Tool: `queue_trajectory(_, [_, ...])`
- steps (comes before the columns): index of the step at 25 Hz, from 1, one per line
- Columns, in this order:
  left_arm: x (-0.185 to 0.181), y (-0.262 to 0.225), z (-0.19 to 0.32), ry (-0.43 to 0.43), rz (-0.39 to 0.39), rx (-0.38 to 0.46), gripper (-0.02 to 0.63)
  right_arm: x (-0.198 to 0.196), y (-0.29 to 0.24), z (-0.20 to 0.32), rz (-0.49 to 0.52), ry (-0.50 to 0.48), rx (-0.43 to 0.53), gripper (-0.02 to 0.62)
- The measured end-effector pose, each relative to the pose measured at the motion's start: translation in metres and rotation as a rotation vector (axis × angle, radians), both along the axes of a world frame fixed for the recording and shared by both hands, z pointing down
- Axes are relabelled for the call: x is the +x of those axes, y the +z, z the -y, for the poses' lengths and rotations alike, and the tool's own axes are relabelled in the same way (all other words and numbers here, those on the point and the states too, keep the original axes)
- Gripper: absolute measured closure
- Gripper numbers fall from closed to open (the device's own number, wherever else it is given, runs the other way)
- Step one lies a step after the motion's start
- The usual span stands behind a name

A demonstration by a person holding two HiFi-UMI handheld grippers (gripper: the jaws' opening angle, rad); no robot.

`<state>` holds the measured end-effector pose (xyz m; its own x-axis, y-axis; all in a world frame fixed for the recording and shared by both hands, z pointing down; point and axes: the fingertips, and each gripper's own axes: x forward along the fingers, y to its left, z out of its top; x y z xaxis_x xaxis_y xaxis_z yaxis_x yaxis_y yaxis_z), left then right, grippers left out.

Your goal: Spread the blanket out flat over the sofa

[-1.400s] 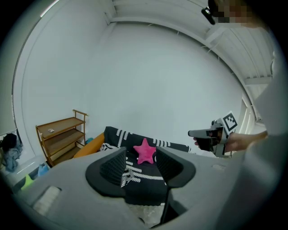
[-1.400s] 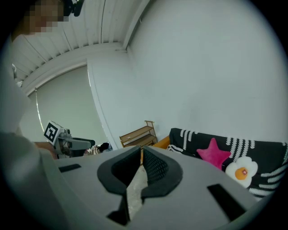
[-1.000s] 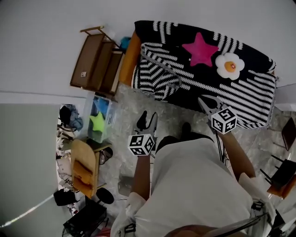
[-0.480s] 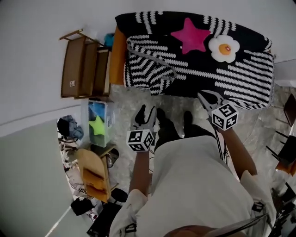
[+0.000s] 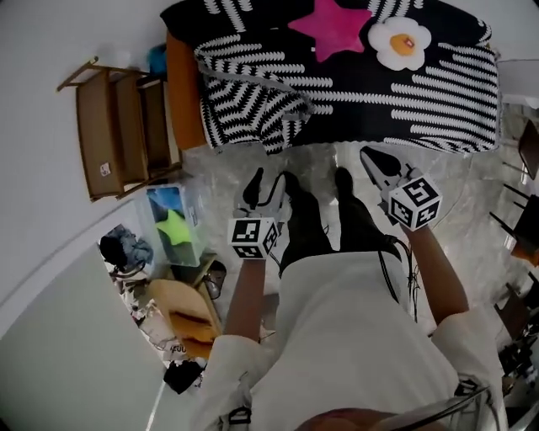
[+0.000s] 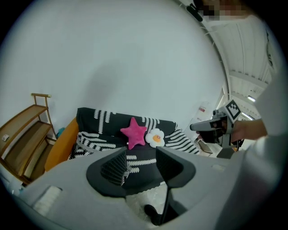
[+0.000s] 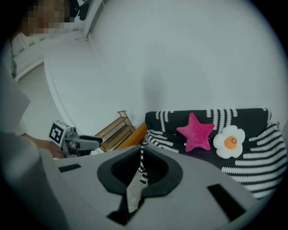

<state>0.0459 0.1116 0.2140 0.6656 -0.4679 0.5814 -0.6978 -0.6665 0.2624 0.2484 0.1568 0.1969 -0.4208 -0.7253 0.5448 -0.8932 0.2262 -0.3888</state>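
A black blanket with white stripes (image 5: 354,93) covers the sofa (image 5: 181,109), whose orange arm shows at the left. One bunched fold (image 5: 282,114) hangs over the front left. A pink star cushion (image 5: 333,21) and a fried-egg cushion (image 5: 400,42) lie on top. My left gripper (image 5: 263,187) is open and empty over the floor, short of the sofa. My right gripper (image 5: 376,160) is shut on nothing, also short of the blanket's front edge. In the left gripper view the jaws (image 6: 140,164) stand apart. In the right gripper view the jaws (image 7: 141,168) leave only a slit.
A wooden shelf (image 5: 114,126) stands left of the sofa. Below it are a clear box with a green star (image 5: 173,227), a wooden stool (image 5: 181,307) and bags. The person's legs (image 5: 324,219) stand between the grippers. Dark chairs (image 5: 522,227) line the right edge.
The sofa has slid toward the top of the head view, and bare floor now lies between both grippers and the blanket's edge. Neither gripper has changed its state.
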Motion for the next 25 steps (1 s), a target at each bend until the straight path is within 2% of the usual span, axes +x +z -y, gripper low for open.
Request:
queue_trajectory(7, [0.016,0.066,0.029,0.09,0.023,-0.024,0.399,0.001,0.058,0.015,0.009,0.06,-0.06,0.577])
queue_trajectory(11, [0.027,0.121,0.036,0.14,0.049,-0.037,0.399,0.006,0.101,0.02,0.024,0.084,-0.088,0.577])
queue_trajectory(15, [0.037,0.18,0.04,0.201,0.083,-0.045,0.399,0.002,0.149,0.019,0.024,0.07,-0.121,0.577])
queue_trajectory(21, [0.054,0.21,0.065,0.302,0.12,-0.024,0.399,-0.012,0.161,0.033,0.009,0.051,-0.183,0.577])
queue_trajectory(25, [0.062,0.263,0.065,0.338,0.164,-0.038,0.399,-0.014,0.198,0.025,0.02,0.044,-0.201,0.577])
